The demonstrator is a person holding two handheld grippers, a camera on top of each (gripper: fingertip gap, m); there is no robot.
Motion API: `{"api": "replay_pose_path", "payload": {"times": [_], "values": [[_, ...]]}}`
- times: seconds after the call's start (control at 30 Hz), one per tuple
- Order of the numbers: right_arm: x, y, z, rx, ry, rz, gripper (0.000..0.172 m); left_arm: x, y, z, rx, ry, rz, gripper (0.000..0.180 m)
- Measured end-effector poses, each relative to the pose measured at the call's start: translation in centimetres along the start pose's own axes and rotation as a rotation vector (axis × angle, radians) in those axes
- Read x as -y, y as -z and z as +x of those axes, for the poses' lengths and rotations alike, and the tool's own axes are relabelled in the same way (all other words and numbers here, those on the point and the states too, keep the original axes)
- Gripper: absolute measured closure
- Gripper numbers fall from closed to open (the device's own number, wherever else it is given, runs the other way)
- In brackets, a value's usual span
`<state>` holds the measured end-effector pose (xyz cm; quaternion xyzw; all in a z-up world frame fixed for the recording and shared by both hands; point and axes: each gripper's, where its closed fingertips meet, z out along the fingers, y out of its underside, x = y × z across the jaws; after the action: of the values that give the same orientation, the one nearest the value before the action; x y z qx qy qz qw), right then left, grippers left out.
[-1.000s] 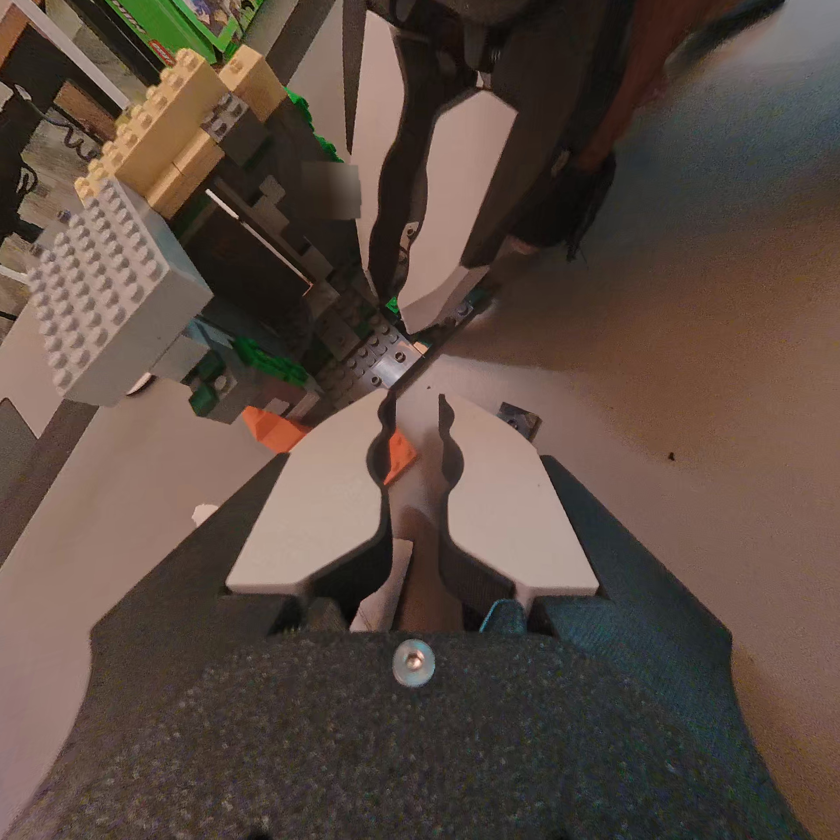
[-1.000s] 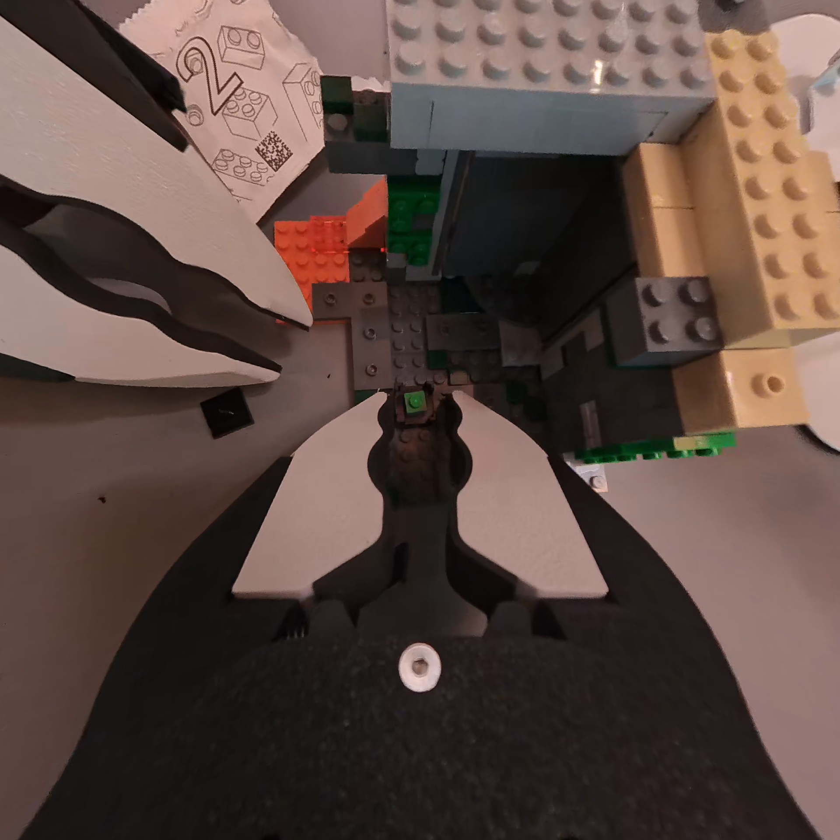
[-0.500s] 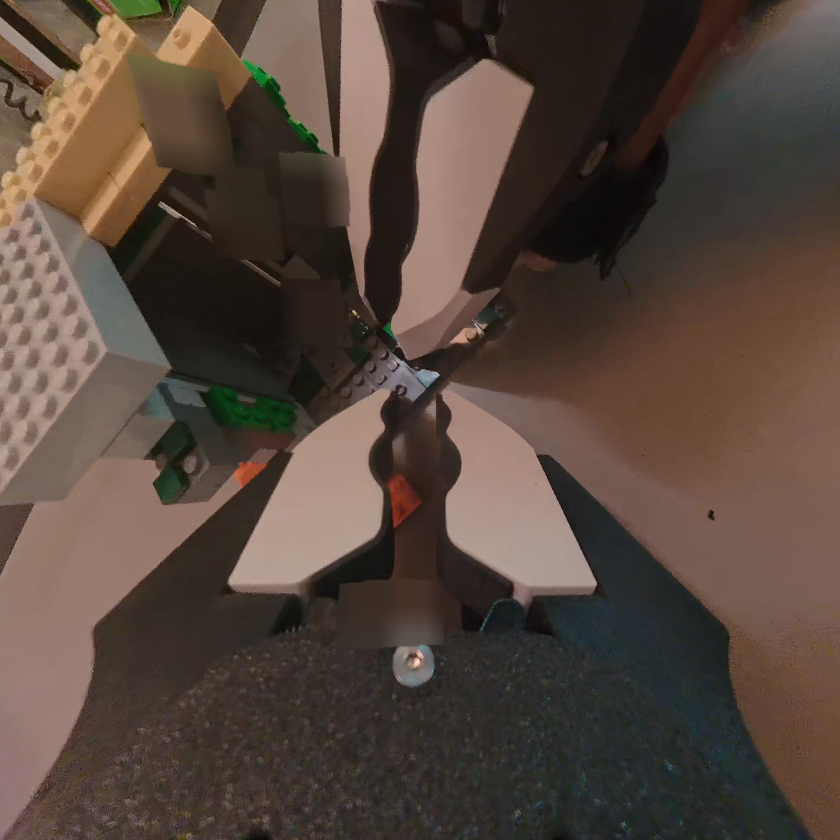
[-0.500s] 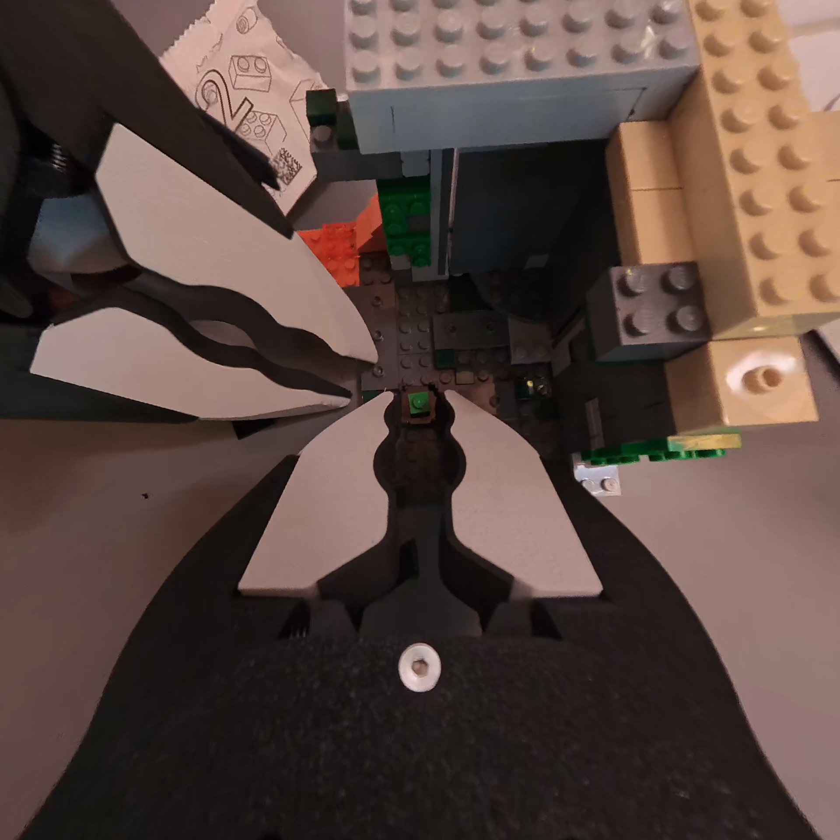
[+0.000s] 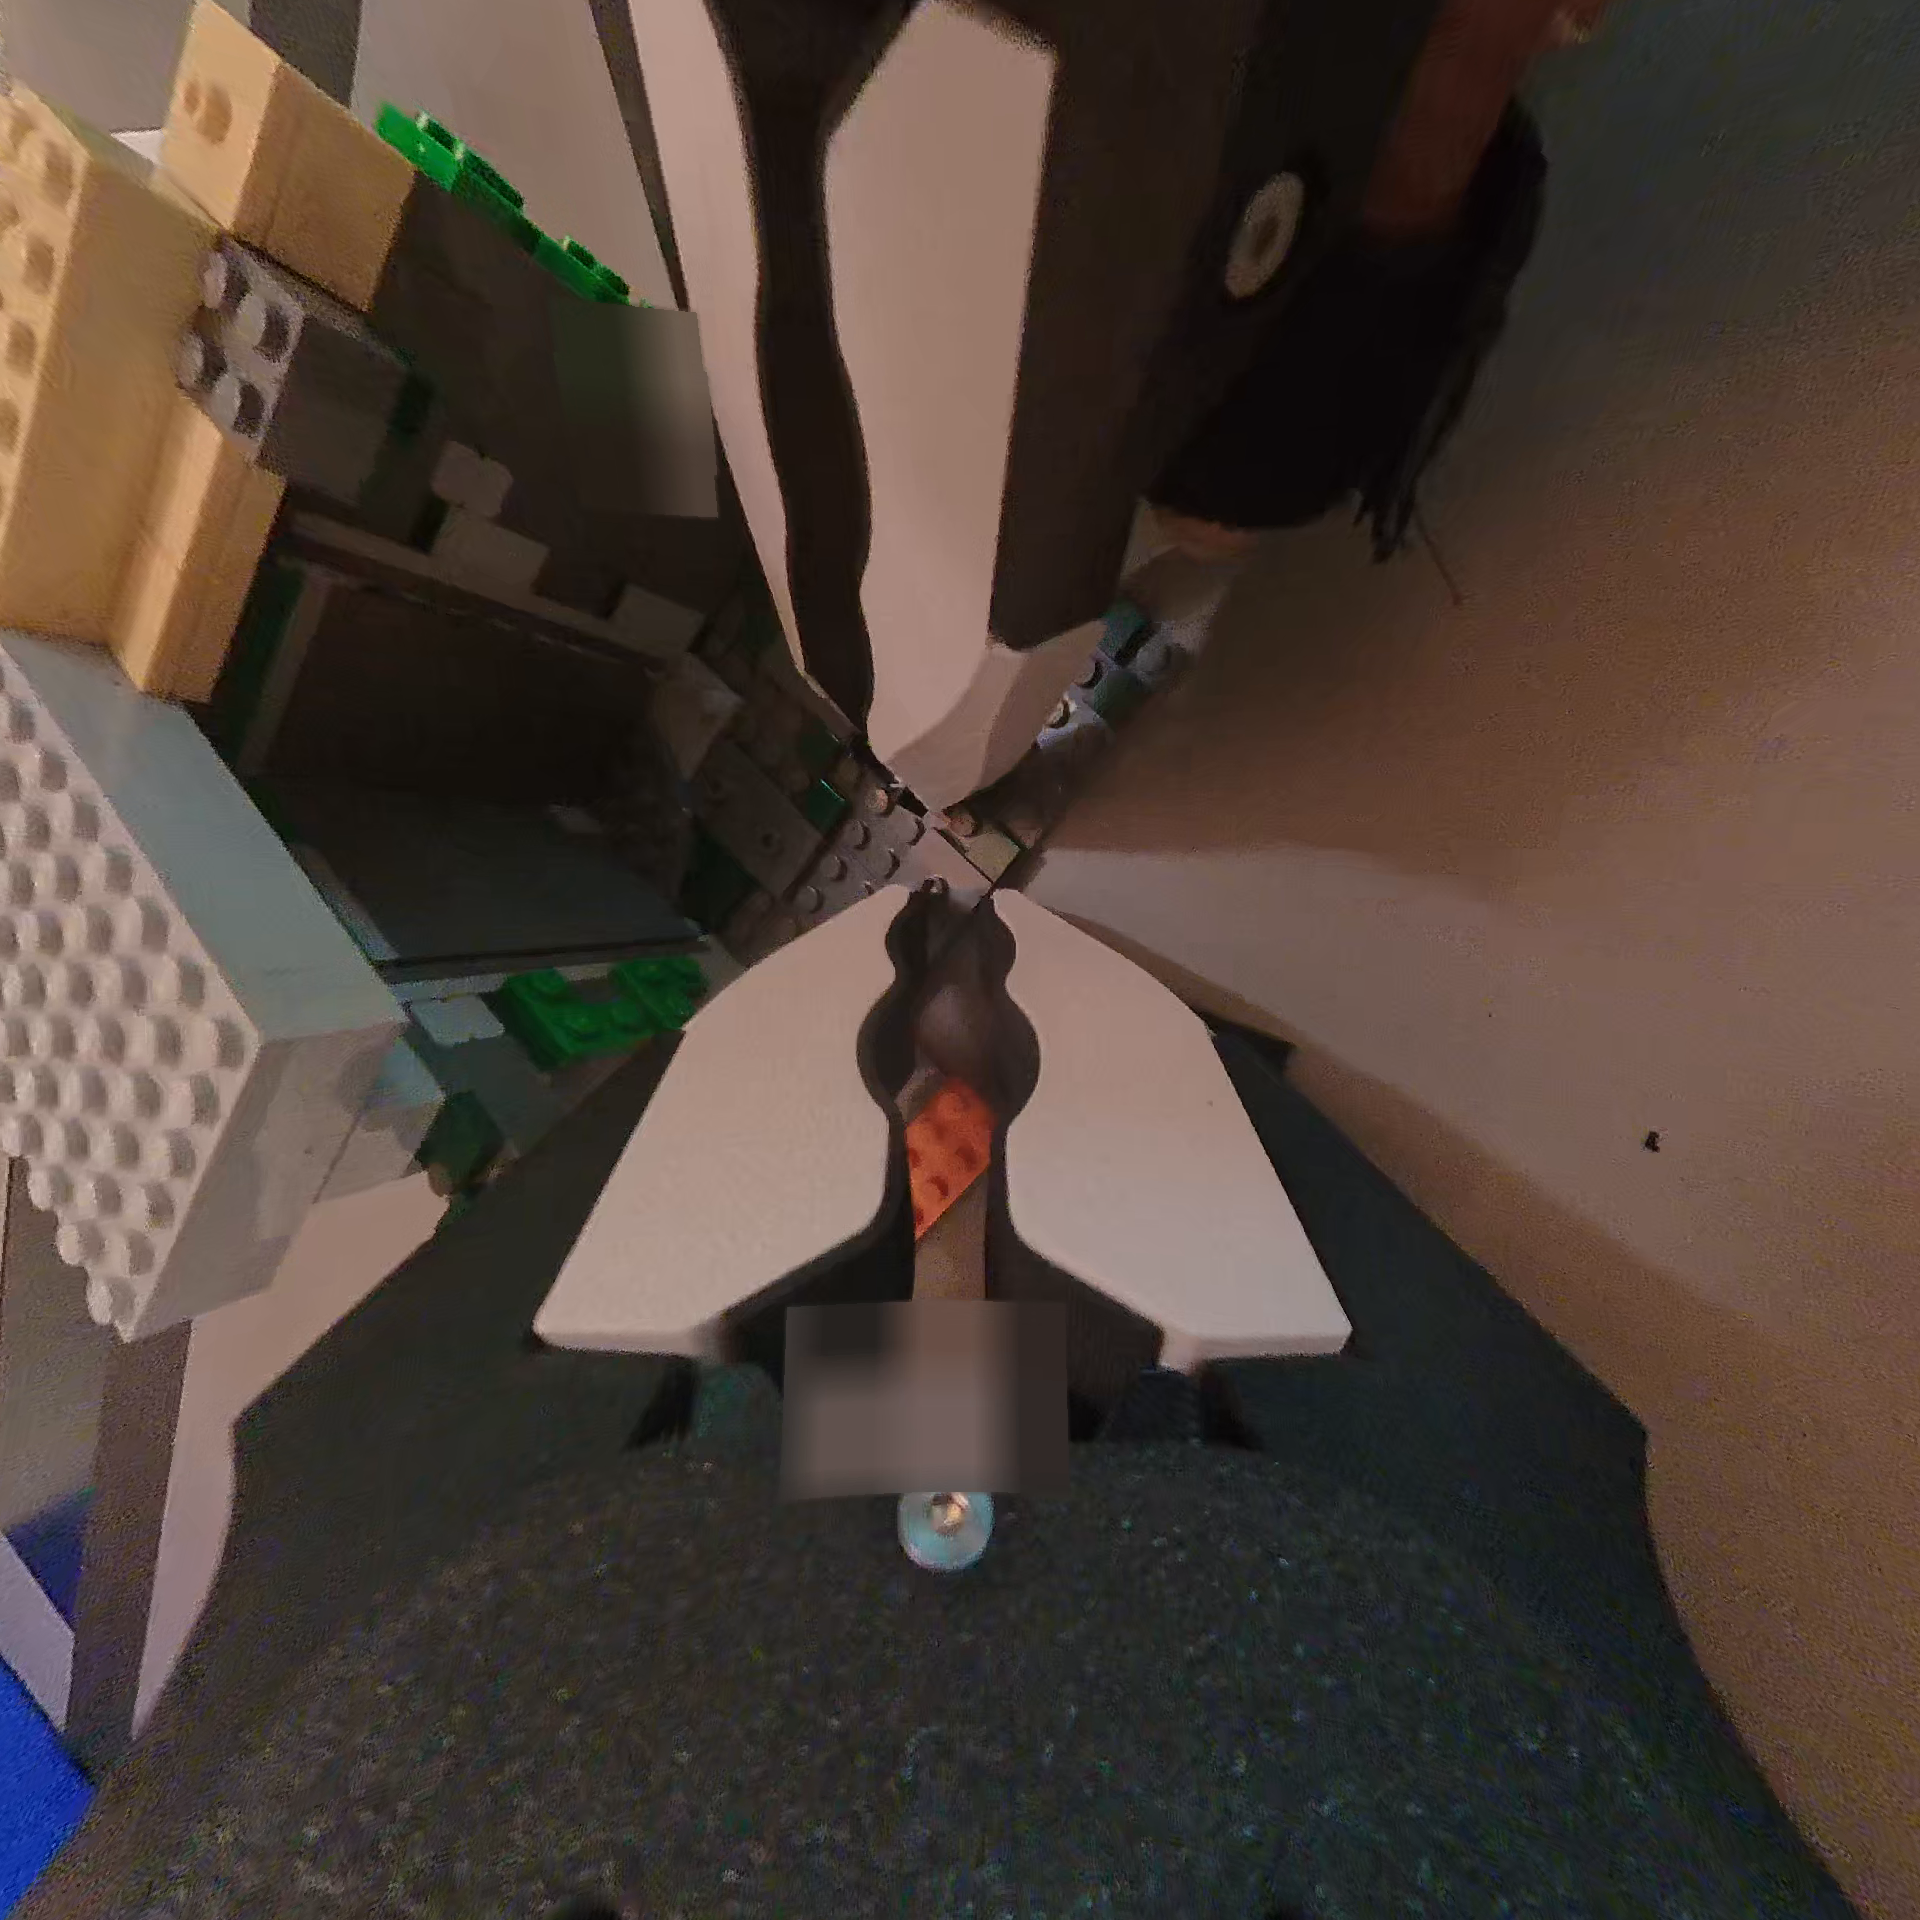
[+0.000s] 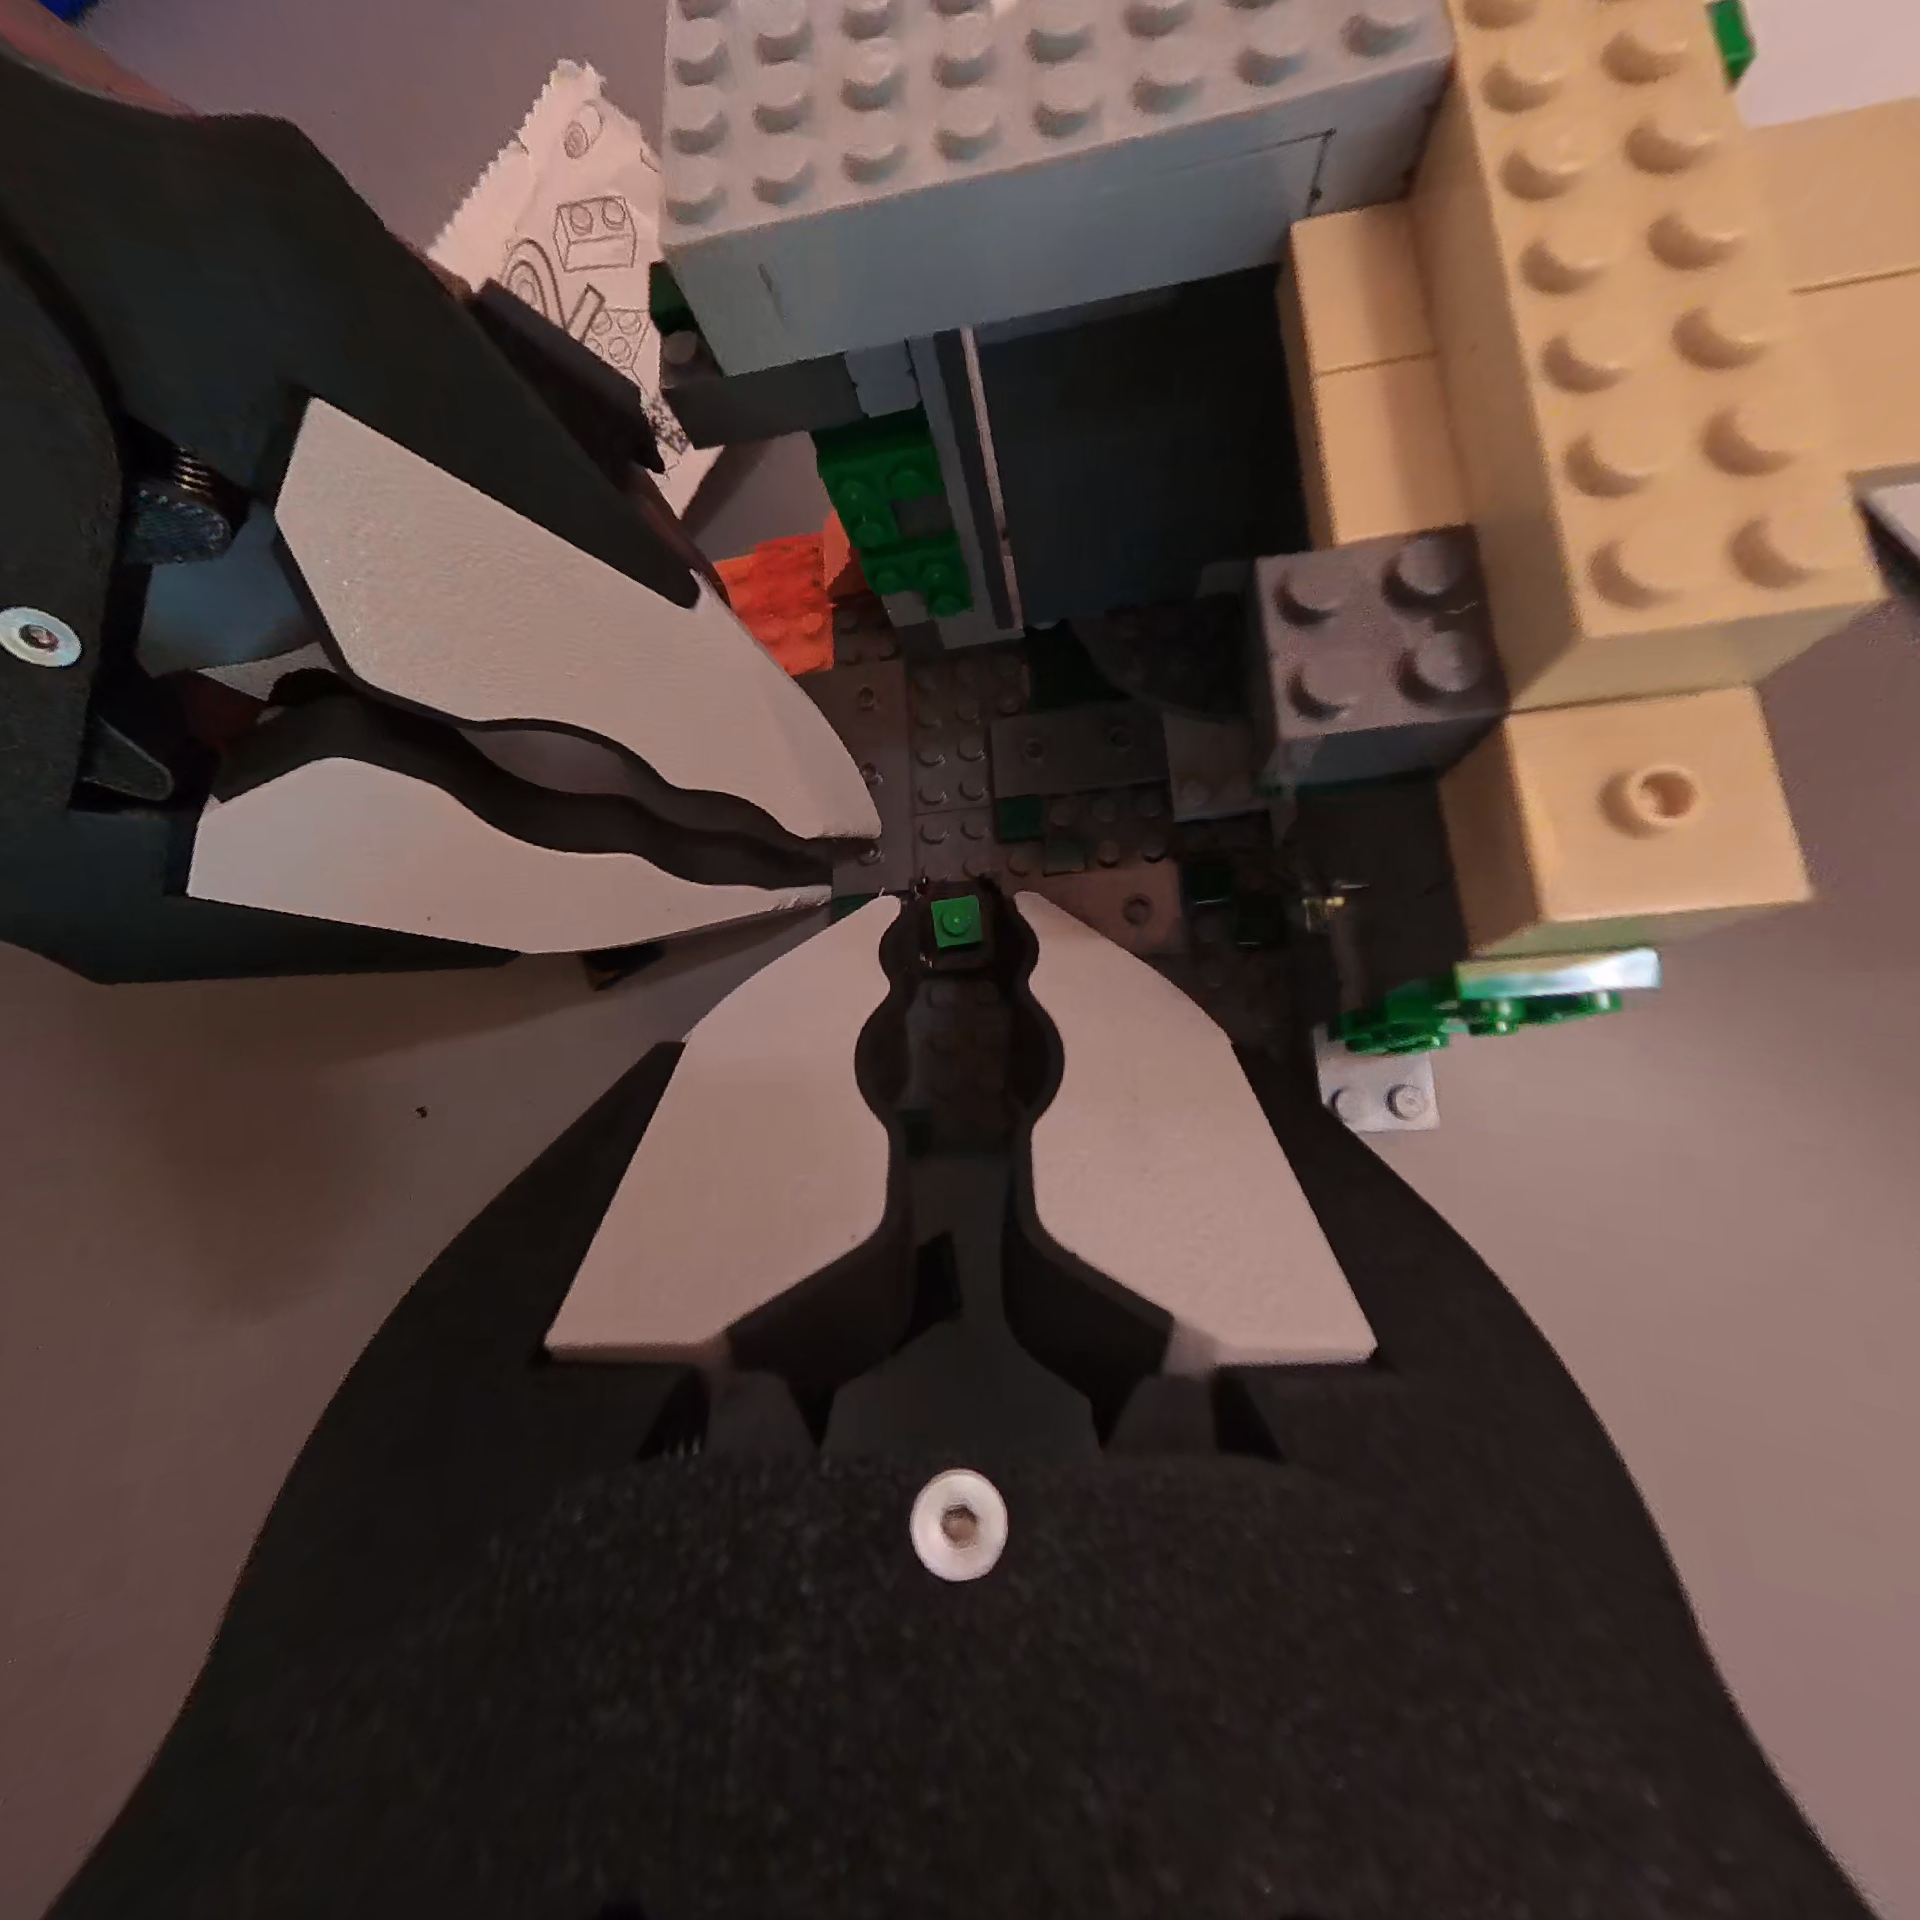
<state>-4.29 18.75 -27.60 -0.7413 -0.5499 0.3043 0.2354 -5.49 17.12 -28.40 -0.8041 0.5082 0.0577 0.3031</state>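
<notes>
Right at the dark baseplate (image 6: 940,769), the right claw (image 6: 956,914) clamps a small green stud piece (image 6: 956,923); the left claw (image 5: 961,899) pinches the plate's edge.

Green stud (image 6: 954,922); orange plate (image 6: 781,603) (tan bricks (image 6: 1621,343)).

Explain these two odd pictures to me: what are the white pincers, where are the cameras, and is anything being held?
No robot here: a person holds a two-fingered claw in each hand, and each claw carries a camera looking along its own white fingers. In the right claw's picture, the fingertips close on a small green brick. The left claw reaches in from the side, nearly shut, its tips at the dark grey plate of a toy brick model; whether it grips that edge is unclear. The model stands on a pale table, with an orange piece and a paper bag.
</notes>
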Motion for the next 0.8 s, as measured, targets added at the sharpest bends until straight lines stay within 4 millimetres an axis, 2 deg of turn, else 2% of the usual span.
{"api": "replay_pose_path", "payload": {"times": [0.03,0.1,0.17,0.2,0.23,0.3,0.47,0.53,0.63,0.8], "values": [[0.0,0.1,0.0,0.016,-0.017,0.009,0.158,0.0,0.0,0.0,-0.005,-0.003,-0.003,0.171],[0.0,0.3,0.0,0.048,-0.052,0.03,0.158,0.0,0.0,0.0,-0.008,-0.009,-0.005,0.171],[1.0,1.1,-1.0,0.146,-0.099,0.103,0.158,0.0,0.0,0.0,-0.007,-0.012,-0.006,0.171],[1.2,1.5,-0.8,0.137,-0.102,0.113,0.158,0.0,0.0,0.0,-0.009,-0.009,-0.003,0.172],[0.9,1.6,-0.4,0.113,-0.084,0.096,0.158,0.0,0.0,0.0,-0.012,-0.004,0.001,0.171],[0.8,2.1,-1.1,0.173,-0.097,0.114,0.158,0.1,0.0,0.0,-0.026,0.02,0.02,0.172],[1.2,4.1,-2.3,0.208,0.05,0.15,0.157,0.3,0.5,0.1,-0.05,0.1,0.092,0.171],[1.8,4.9,-3.4,0.242,0.121,0.196,0.158,0.9,1.7,0.0,-0.043,0.112,0.153,0.169],[2.8,5.8,-5.1,0.301,0.173,0.261,0.157,2.1,4.6,0.0,-0.019,0.114,0.3,0.165],[5.1,7.2,-7.9,0.37,0.167,0.367,0.157,3.6,9.9,-0.1,0.166,0.051,0.557,0.156]]}}
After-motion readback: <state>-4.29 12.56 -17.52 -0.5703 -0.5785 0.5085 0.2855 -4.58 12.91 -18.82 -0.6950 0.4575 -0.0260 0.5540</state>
